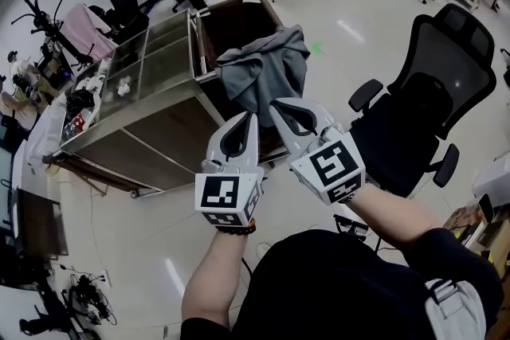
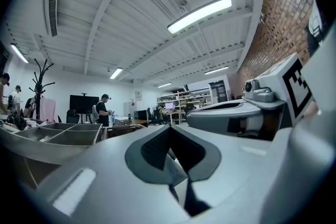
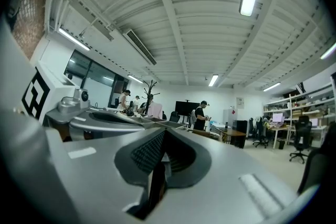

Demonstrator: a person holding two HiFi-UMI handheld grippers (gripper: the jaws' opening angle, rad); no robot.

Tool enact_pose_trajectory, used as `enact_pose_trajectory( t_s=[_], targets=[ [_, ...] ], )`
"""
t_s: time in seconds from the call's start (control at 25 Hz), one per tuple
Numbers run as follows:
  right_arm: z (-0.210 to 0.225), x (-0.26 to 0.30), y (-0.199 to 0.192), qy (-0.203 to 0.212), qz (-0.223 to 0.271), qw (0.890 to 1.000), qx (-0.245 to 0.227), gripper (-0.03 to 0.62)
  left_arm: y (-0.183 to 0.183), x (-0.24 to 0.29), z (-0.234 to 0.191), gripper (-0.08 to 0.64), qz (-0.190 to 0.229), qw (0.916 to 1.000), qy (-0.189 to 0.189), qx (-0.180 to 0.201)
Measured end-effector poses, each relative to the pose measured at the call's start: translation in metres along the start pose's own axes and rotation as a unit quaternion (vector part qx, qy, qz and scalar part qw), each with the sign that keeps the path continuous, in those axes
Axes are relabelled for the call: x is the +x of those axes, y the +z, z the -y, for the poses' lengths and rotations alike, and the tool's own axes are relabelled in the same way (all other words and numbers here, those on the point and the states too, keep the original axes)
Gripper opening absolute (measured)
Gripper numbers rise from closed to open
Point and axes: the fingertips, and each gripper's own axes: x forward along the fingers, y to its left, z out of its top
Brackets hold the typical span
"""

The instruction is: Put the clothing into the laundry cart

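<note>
Item: crumpled grey cloth garment (image 1: 263, 72), draped over the rim of the brown metal-framed laundry cart (image 1: 237, 1), at twelve o'clock from us. We hold the left hand-held gripper (image 1: 249, 118) and the right hand-held gripper (image 1: 276, 103) clenched on the garment's near edge. Black mesh office chair (image 1: 430, 103) at three o'clock.

We see a slate-grey garment (image 1: 263, 72) against the dark brown lining of the laundry cart (image 1: 231, 16), whose frame is silvery metal. The left gripper (image 1: 253, 116) and right gripper (image 1: 273, 102) are pale grey, their cubes patterned with black-and-white squares. The office chair (image 1: 434, 91) is black, the floor (image 1: 358, 20) glossy cream, the brick wall (image 2: 278, 23) reddish-brown.
</note>
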Motion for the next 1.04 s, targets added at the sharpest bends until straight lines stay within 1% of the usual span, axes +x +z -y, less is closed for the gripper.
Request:
enact_pose_trajectory(
  t_s=[0.48, 1.04],
  targets=[
    [-0.02, 0.017, 0.0, 0.002, -0.007, 1.0, -0.008, 0.0, -0.006, -0.01, -0.015, 0.003, -0.004, 0.9999, -0.009, -0.005],
    [-0.026, 0.013, 0.0, 0.001, -0.009, 1.0, -0.012, 0.0, -0.008, -0.015, -0.011, 0.003, -0.007, 0.9999, -0.012, -0.004]
  ],
)
